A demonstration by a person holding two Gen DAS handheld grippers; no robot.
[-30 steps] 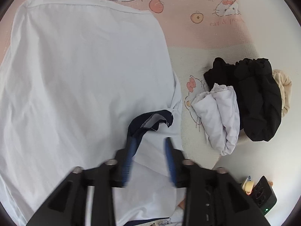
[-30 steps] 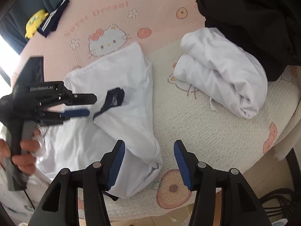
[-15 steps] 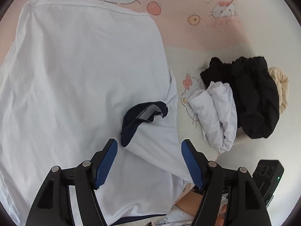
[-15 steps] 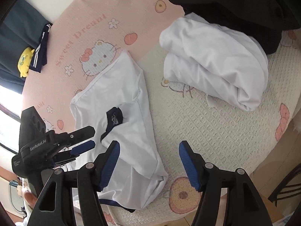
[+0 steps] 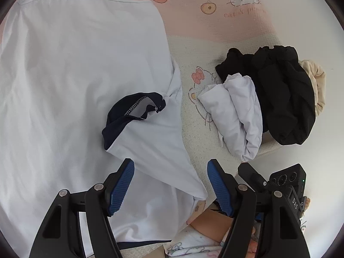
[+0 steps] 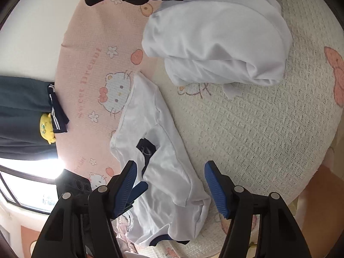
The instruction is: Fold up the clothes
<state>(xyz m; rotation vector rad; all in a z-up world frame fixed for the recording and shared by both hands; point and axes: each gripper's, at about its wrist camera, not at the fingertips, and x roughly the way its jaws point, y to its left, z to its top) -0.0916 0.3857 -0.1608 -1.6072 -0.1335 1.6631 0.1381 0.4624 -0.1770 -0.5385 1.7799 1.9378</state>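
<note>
A white T-shirt [image 5: 71,68] with navy trim lies spread on the pink cartoon-cat blanket [image 5: 215,21]. Its right sleeve [image 5: 154,142] is folded inward over the body, the navy cuff [image 5: 120,116] turned up. My left gripper [image 5: 171,185] hovers open just above the folded sleeve, holding nothing. In the right wrist view the same shirt [image 6: 159,165] lies below my right gripper [image 6: 171,187], which is open and empty too. One blue pad of the left gripper [image 6: 139,190] shows at the shirt's left side.
A rolled white garment [image 5: 236,116] and a black pile [image 5: 283,94] with a beige piece [image 5: 316,86] lie to the right. A dark garment with a yellow toy [image 6: 46,128] sits far left. The right gripper's body [image 5: 286,185] and a hand [image 5: 212,223] are near the bed edge.
The left gripper opened, let go of the navy-cuffed sleeve and drew back. The sleeve now lies folded on the shirt. The right gripper rose and swung away, staying open.
</note>
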